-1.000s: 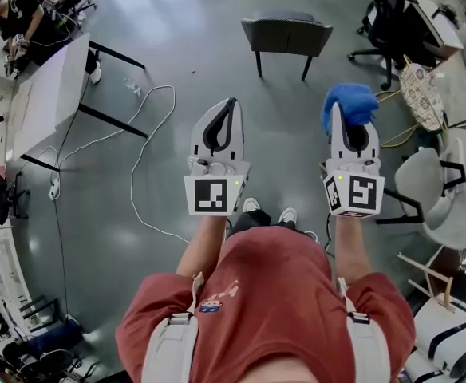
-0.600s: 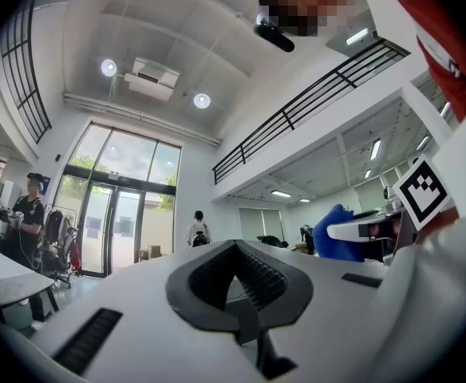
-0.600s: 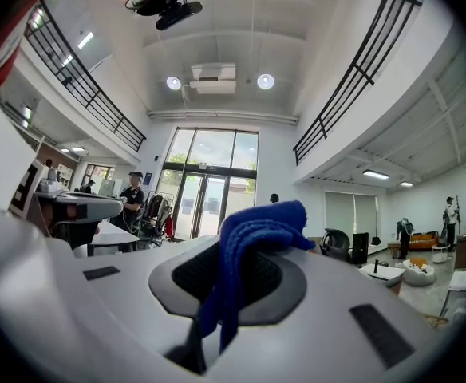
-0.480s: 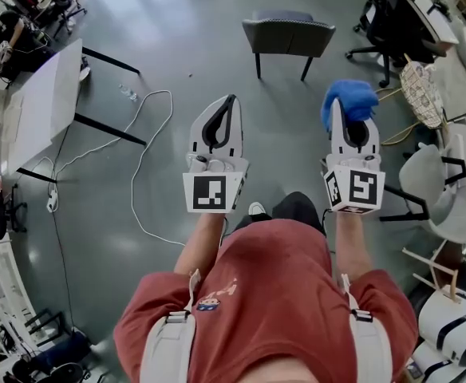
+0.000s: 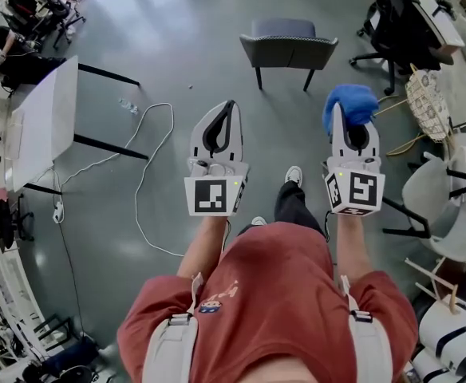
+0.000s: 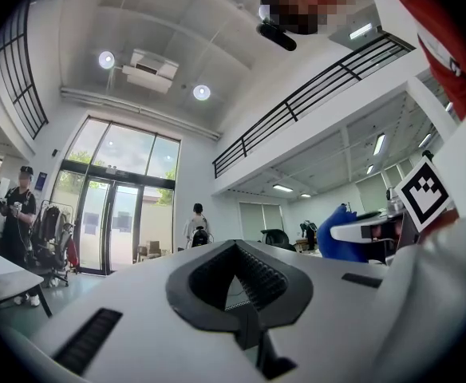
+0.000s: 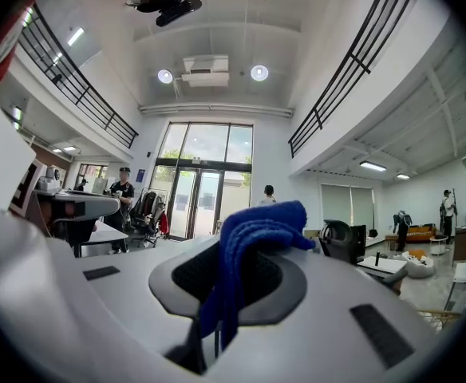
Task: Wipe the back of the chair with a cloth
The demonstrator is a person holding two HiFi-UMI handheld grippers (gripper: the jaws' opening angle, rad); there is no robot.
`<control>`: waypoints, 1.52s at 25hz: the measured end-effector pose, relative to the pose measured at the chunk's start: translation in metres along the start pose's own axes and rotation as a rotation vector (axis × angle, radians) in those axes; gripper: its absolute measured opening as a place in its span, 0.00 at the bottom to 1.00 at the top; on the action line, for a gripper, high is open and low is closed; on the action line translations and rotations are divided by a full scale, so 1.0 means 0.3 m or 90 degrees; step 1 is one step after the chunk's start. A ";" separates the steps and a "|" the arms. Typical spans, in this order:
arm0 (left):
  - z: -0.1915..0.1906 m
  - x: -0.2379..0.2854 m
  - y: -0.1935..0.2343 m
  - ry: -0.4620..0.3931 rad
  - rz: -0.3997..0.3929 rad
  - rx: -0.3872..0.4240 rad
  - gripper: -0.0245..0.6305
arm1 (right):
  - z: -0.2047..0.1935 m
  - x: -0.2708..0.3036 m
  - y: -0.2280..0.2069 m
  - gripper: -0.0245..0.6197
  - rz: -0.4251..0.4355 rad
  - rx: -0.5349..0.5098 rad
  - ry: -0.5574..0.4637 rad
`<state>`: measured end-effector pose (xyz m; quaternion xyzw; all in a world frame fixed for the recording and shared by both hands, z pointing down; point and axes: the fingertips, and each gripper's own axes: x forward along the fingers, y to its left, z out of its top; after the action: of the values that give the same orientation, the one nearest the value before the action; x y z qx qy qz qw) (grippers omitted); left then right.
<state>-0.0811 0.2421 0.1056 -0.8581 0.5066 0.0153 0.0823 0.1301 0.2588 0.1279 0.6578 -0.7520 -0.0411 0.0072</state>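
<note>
**Cloth in right gripper, chair not yet touched**

- Chair (image 5: 287,52): grey, on the grey floor. Its back faces the person and the seat lies on the far side.
- Left gripper (image 5: 231,104): on the near side of the chair, well apart from it and a little to its left in the head view. The left gripper view shows the jaws pressed together with nothing between them.
- Right gripper (image 5: 336,110): also on the near side of the chair, to its right and well apart from it. Its jaws are clamped on the blue cloth (image 5: 349,102).
- Cloth: it bunches above the right jaw tips, and in the right gripper view a fold hangs down between the jaws. It touches no part of the chair.
- Surroundings: a white cable (image 5: 147,152) loops over the floor left of the chair. A white table (image 5: 45,122) stands farther left. A black office chair (image 5: 399,14) stands to the right of the grey one.
</note>
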 end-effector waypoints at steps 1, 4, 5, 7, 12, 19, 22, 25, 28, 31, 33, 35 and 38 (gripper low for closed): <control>-0.012 0.045 -0.009 0.010 -0.003 0.007 0.05 | -0.008 0.037 -0.028 0.13 0.002 0.004 0.002; -0.022 0.187 -0.024 0.015 0.001 0.007 0.05 | -0.027 0.149 -0.115 0.13 0.009 0.007 0.007; -0.028 0.232 -0.025 0.022 0.002 0.007 0.05 | -0.031 0.187 -0.142 0.13 0.011 0.007 0.009; -0.027 0.320 -0.025 0.020 0.010 0.002 0.05 | -0.039 0.258 -0.198 0.13 0.014 0.004 0.011; -0.057 0.535 -0.052 0.010 0.027 -0.007 0.05 | -0.089 0.411 -0.353 0.13 0.018 0.018 0.017; -0.122 0.756 -0.097 0.027 0.033 -0.011 0.05 | -0.210 0.590 -0.484 0.13 0.034 0.038 0.055; -0.176 0.798 -0.075 0.047 0.026 -0.009 0.05 | -0.266 0.645 -0.479 0.13 0.032 0.045 0.079; -0.299 0.825 -0.063 0.091 -0.005 0.018 0.05 | -0.353 0.700 -0.458 0.13 0.031 0.047 0.108; -0.409 0.881 -0.072 0.075 -0.043 0.035 0.05 | -0.481 0.745 -0.441 0.13 0.020 0.049 0.149; -0.498 0.908 -0.062 0.042 -0.047 0.047 0.05 | -0.612 0.777 -0.410 0.13 0.008 0.052 0.193; -0.579 0.905 -0.046 0.048 -0.048 0.039 0.05 | -0.708 0.801 -0.382 0.13 0.001 0.056 0.218; -0.662 0.906 -0.033 0.062 -0.047 0.028 0.05 | -0.802 0.836 -0.370 0.13 -0.009 0.058 0.237; -0.772 0.905 -0.031 0.086 -0.044 0.007 0.05 | -0.937 0.885 -0.371 0.13 -0.022 0.075 0.267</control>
<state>0.0458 -0.0252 0.3053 -0.8736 0.4812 -0.0485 0.0531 0.2229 -0.0333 0.3886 0.6640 -0.7238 0.1407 0.1243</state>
